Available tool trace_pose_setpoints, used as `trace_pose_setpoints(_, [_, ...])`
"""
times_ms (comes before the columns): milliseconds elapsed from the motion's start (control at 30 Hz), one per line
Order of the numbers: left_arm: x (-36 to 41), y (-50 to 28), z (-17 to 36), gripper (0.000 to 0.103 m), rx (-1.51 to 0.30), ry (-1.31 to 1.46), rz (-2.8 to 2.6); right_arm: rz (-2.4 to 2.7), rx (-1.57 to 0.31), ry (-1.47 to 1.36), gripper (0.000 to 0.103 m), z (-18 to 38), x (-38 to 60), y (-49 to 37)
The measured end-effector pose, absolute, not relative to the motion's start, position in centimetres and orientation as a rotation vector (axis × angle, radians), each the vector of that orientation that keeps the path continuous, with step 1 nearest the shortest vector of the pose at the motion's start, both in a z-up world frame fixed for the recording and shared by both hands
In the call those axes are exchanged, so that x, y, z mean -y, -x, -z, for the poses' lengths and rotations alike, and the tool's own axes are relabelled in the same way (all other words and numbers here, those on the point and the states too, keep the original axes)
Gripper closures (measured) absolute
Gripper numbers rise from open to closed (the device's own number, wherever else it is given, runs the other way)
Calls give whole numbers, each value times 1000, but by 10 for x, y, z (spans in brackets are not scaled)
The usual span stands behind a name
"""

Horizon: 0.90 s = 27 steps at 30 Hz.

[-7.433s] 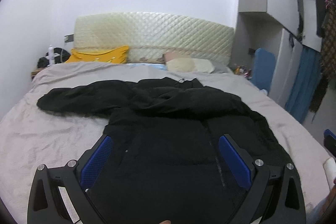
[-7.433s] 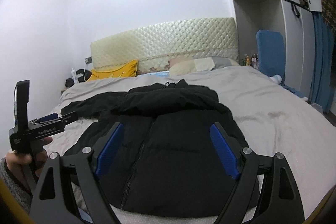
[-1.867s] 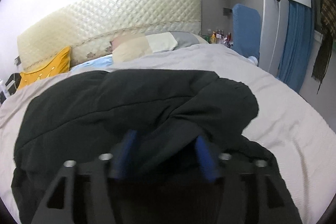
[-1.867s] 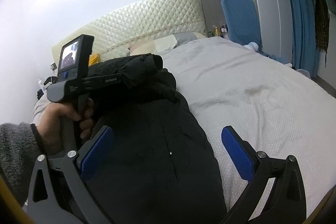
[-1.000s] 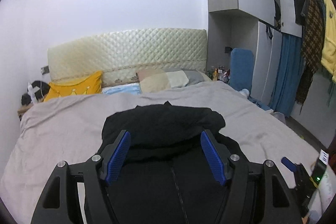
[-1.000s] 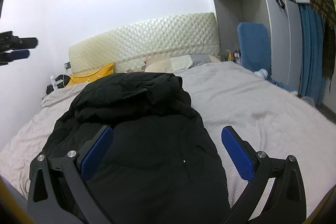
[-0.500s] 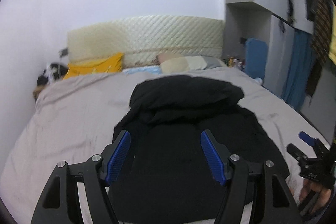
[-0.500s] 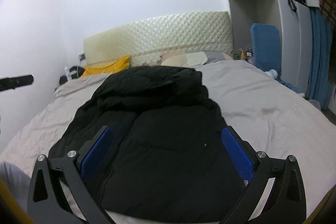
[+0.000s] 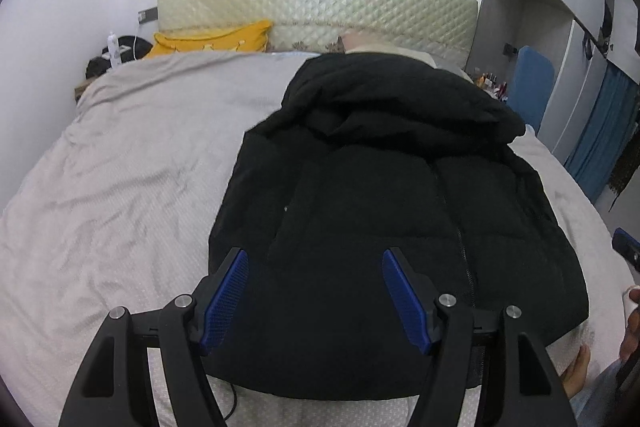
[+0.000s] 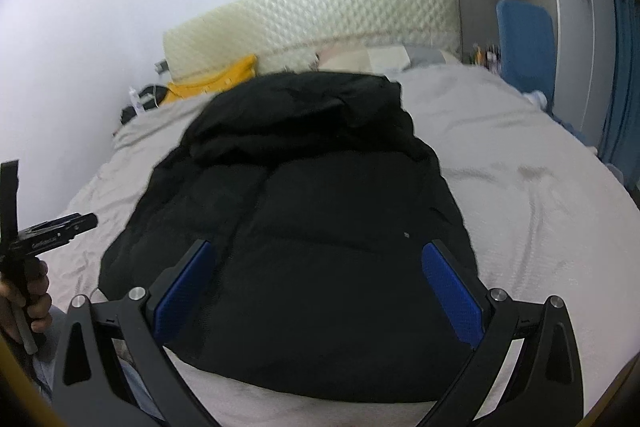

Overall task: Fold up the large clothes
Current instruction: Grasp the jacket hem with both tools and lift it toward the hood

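A black puffer jacket (image 9: 380,211) lies front up on the grey bed sheet (image 9: 132,195), its sleeves folded in over the chest below the hood (image 9: 400,95). My left gripper (image 9: 315,255) hovers open above the jacket's lower left part, with nothing between its blue pads (image 9: 226,291). The right gripper (image 10: 318,247) is open too, above the jacket (image 10: 320,227) near its hem, and grips nothing. In the right wrist view the left gripper (image 10: 48,227) shows at the left edge, held by a hand (image 10: 28,291).
A quilted headboard (image 9: 320,11), a yellow pillow (image 9: 216,41) and a pale pillow (image 10: 380,59) lie at the far end. A blue chair (image 9: 534,83), wardrobe and blue curtain (image 9: 600,131) stand on the right. The bed's near edge is just below the hem.
The left gripper has come down closer to the jacket, which now fills more of its view. The right gripper's view has tilted down and swung a little.
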<state>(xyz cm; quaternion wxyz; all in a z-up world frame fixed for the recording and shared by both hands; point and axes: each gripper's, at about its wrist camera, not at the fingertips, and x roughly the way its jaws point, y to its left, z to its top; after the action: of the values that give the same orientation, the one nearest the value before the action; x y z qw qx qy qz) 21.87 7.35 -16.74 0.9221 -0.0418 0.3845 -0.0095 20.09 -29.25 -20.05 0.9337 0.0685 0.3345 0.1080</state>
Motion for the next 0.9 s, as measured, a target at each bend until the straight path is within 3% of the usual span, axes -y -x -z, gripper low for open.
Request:
trace_pose_setpoints(100, [-71,-220,175,34,-809,74,31,-173,-769,-153,1,210,315,-220])
trace_pose_setpoints(233, [-68,-221,181,34,-827,66,39,-133,-919,-190,14,237,340,-242])
trace_pose_setpoints(300, [-68,-224,183,34,-835,68,43,-110,-988,-201,16,255,347,-249])
trace_pose_setpoints(500, [-70,-231,193,34,-886,83,43,-101,-1133,-344,16,306,359,-258])
trace_pose_setpoints(900, [-71,-237,206,34,-947,108,39,68,-1145,-473,6,335,381,-246])
